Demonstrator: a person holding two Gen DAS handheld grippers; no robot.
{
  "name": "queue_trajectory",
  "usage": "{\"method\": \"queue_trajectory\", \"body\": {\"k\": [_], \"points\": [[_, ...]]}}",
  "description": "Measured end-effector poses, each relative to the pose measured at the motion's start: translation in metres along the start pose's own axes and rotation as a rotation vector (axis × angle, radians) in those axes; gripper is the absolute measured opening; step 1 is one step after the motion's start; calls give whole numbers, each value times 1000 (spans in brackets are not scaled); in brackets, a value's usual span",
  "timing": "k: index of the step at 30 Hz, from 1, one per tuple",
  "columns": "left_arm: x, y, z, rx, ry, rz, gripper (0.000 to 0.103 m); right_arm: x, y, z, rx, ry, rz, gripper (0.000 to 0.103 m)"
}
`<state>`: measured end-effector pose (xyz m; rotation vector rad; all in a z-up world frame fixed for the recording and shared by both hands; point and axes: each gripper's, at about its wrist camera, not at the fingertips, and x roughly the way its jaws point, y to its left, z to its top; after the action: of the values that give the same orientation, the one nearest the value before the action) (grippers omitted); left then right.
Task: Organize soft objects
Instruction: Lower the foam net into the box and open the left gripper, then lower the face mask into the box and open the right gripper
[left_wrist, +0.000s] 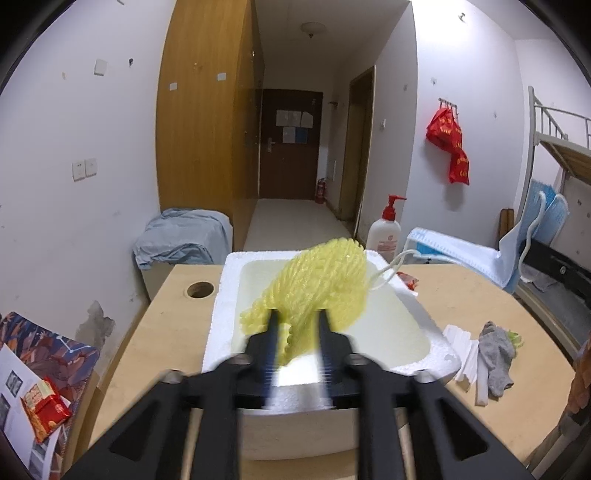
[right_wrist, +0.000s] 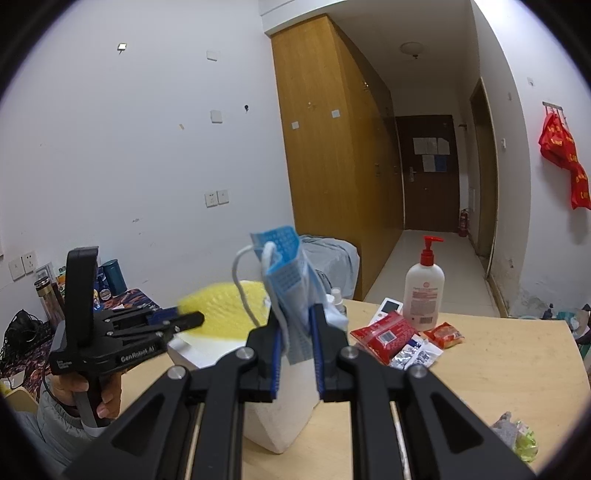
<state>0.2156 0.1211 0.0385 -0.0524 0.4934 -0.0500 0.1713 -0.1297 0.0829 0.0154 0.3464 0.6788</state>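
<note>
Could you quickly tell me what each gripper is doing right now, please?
Left gripper: open, yellow foam net between its fingers over the foam box.
Right gripper: shut on the blue face mask.

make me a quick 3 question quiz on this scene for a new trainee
1. True or false: the right gripper is shut on the blue face mask.
2. Which thing is at the left gripper over the white foam box? A) grey sock B) yellow foam net C) lotion bottle
3. Where does the grey sock lie?

Key
1. True; the mask is pinched between its fingers and stands up above them.
2. B; the yellow foam net sits between the parted fingers, above the box's hollow.
3. On the wooden table, outside the box, beside white paper strips.
</note>
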Motion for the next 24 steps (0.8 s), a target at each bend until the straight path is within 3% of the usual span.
{"method": "queue_trajectory", "body": {"k": [1, 2, 16, 24], "points": [[-1, 1, 0, -6, -5, 8, 70, 0, 0, 0, 0, 1, 1, 18], [-4, 2, -1, -12, -19, 14, 79, 1, 0, 0, 0, 2, 0, 18], [-23, 21, -5, -40, -63, 43, 80, 20, 10, 3, -10, 19, 31, 18], [-41, 34, -10, -43, -103, 85, 98, 35, 20, 3, -14, 30, 54, 18]]}}
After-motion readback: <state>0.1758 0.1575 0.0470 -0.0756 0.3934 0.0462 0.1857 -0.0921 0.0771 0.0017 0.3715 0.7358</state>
